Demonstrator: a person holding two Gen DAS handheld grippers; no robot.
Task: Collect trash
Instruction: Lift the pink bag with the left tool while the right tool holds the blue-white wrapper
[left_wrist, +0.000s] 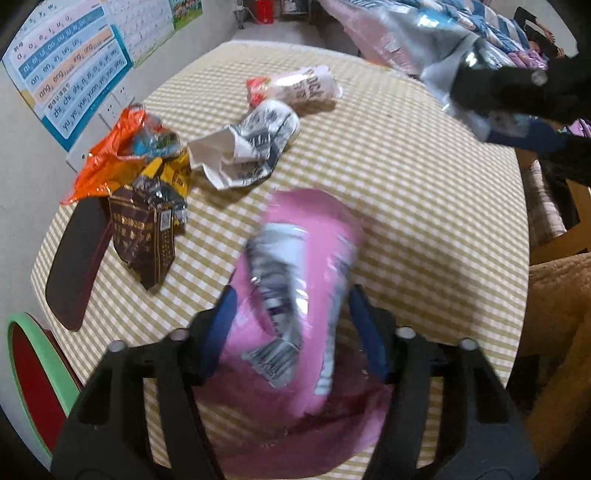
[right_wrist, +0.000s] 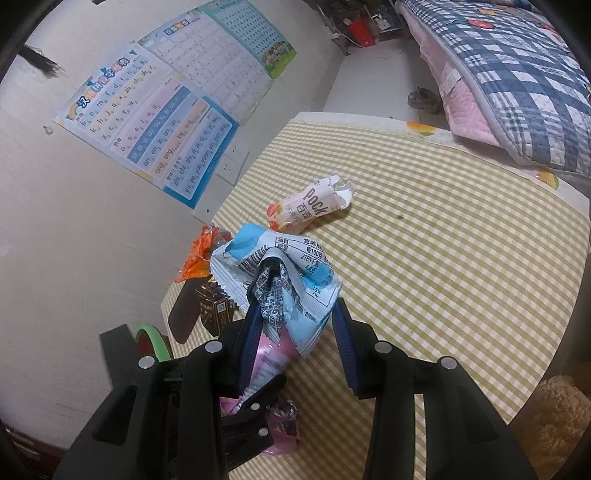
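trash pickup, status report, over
Left gripper fingers around pink wrapper. Right gripper holding blue-white wrapper. Pocky box, orange wrapper still on table.

Left gripper (left_wrist: 291, 314) points steeply down, jaws partly apart around pink wrapper (left_wrist: 317, 229). Right gripper (right_wrist: 295, 328) tilts down, jaws narrow, pinching blue-white wrapper (right_wrist: 295, 273).

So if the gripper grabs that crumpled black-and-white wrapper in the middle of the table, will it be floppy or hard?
Probably floppy: the crumpled wrapper is creased and folded, so it should squash. It looks thin and empty, so likely very light. Being crumpled, it shouldn't roll, though it might slide on the table.
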